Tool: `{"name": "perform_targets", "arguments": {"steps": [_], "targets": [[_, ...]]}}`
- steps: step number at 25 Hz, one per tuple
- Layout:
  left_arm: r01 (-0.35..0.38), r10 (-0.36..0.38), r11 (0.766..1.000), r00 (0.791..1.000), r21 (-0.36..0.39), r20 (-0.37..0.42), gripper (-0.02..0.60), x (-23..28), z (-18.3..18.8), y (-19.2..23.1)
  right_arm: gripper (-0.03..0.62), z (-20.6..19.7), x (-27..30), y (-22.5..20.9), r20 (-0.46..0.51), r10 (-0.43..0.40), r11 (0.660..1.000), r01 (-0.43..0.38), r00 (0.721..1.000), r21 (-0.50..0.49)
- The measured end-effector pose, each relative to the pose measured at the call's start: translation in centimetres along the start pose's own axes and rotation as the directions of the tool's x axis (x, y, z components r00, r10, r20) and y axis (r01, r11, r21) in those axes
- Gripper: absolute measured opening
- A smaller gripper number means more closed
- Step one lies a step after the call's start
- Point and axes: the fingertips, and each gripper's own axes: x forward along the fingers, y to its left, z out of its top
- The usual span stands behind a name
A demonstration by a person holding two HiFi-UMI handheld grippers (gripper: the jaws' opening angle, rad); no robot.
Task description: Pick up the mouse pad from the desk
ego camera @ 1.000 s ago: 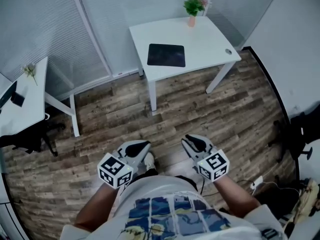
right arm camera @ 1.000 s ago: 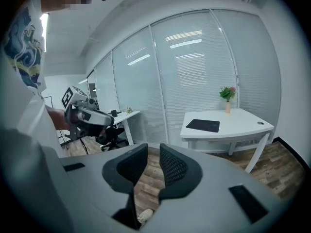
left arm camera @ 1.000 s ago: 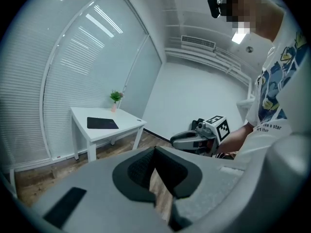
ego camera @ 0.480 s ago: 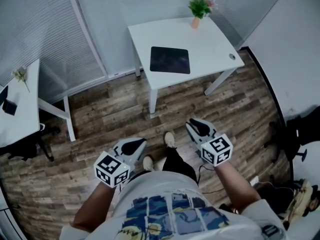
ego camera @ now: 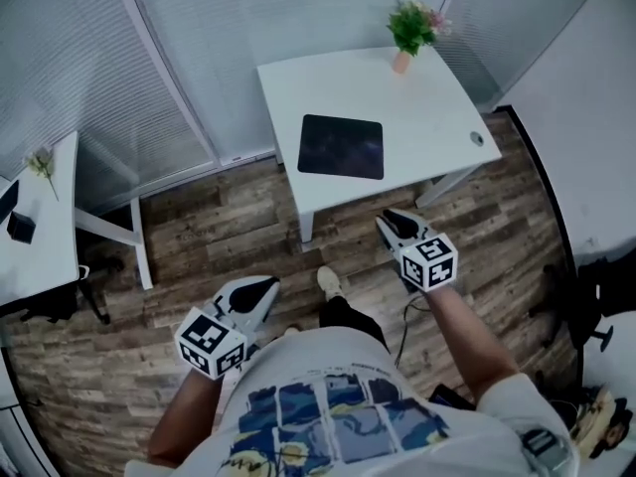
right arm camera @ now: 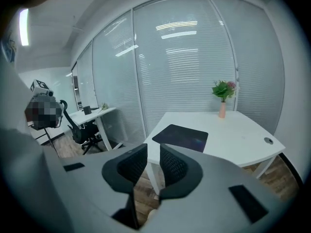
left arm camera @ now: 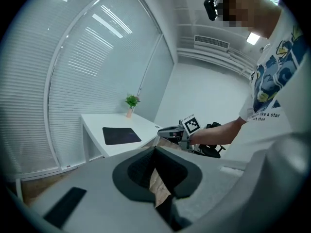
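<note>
Black pad [ego camera: 341, 147] lies mid-desk [ego camera: 437, 107], long side along the front edge — right gripper [ego camera: 391, 221] nearer than left gripper [ego camera: 264, 287]; right jaws half apart, left's tips meeting — both empty.

Two grippers showing, left gripper [ego camera: 264, 287] and right gripper [ego camera: 389, 220], two white desks standing, main desk [ego camera: 437, 107] and side desk [ego camera: 45, 237], one mouse pad [ego camera: 341, 147] lying, one pink plant pot [ego camera: 401, 63] standing.
</note>
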Motion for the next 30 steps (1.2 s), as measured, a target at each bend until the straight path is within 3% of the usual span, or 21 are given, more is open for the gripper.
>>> {"name": "perform_targets", "arguments": {"steps": [15, 30], "targets": [[-0.114, 0.112, 0.991, 0.993, -0.070, -0.029, 0.003, 12.4, 6.7, 5.7, 0.095, 0.9, 15.6, -20.3, -0.114, -0.023, 0.999, 0.020, 0.993, -0.030], [-0.240, 0.239, 0.965, 0.971, -0.104, -0.027, 0.003, 16.9, 9.4, 9.8, 0.126, 0.7, 26.6, -29.7, -0.219, -0.015, 0.999, 0.006, 0.976, -0.042]]}}
